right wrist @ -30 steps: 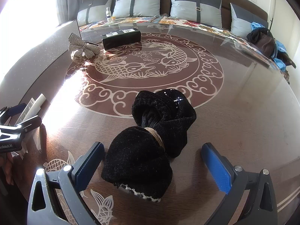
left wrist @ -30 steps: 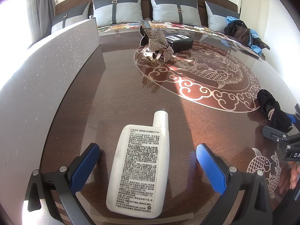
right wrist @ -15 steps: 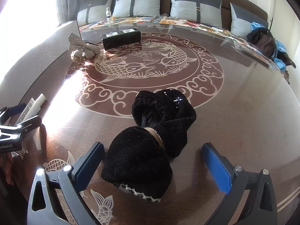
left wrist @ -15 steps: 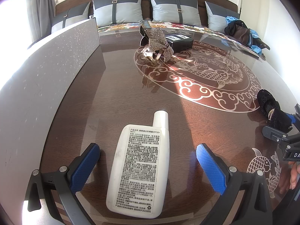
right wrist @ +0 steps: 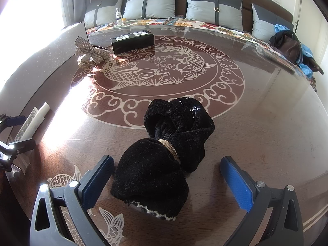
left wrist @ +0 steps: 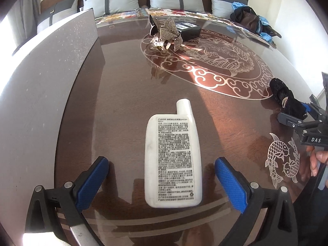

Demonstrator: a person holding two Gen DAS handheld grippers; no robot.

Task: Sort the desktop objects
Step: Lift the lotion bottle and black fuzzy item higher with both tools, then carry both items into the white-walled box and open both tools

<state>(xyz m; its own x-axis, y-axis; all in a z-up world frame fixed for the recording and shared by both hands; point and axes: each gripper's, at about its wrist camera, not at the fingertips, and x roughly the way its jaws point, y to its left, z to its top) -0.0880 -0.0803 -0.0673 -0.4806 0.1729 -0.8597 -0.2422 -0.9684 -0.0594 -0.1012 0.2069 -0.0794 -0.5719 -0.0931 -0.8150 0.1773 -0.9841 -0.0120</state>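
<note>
A flat white bottle [left wrist: 173, 158] with a printed label lies on the dark glass-topped table, cap pointing away. My left gripper [left wrist: 161, 181] stands open around its lower half, blue pads apart from its sides. A black velvet bow [right wrist: 164, 153] with a gold wire band lies between the wide-spread fingers of my right gripper [right wrist: 167, 183], which is open. The same bow [left wrist: 287, 99] and the right gripper's frame show at the right edge of the left wrist view. The white bottle [right wrist: 33, 122] also shows at the far left of the right wrist view.
A rhinestone bow clip [left wrist: 167, 35] and a black box [right wrist: 132, 43] sit at the far side of the table. A grey speckled panel [left wrist: 41, 78] runs along the left. A sofa with cushions [right wrist: 151, 5] and a bag [right wrist: 289, 43] lie beyond.
</note>
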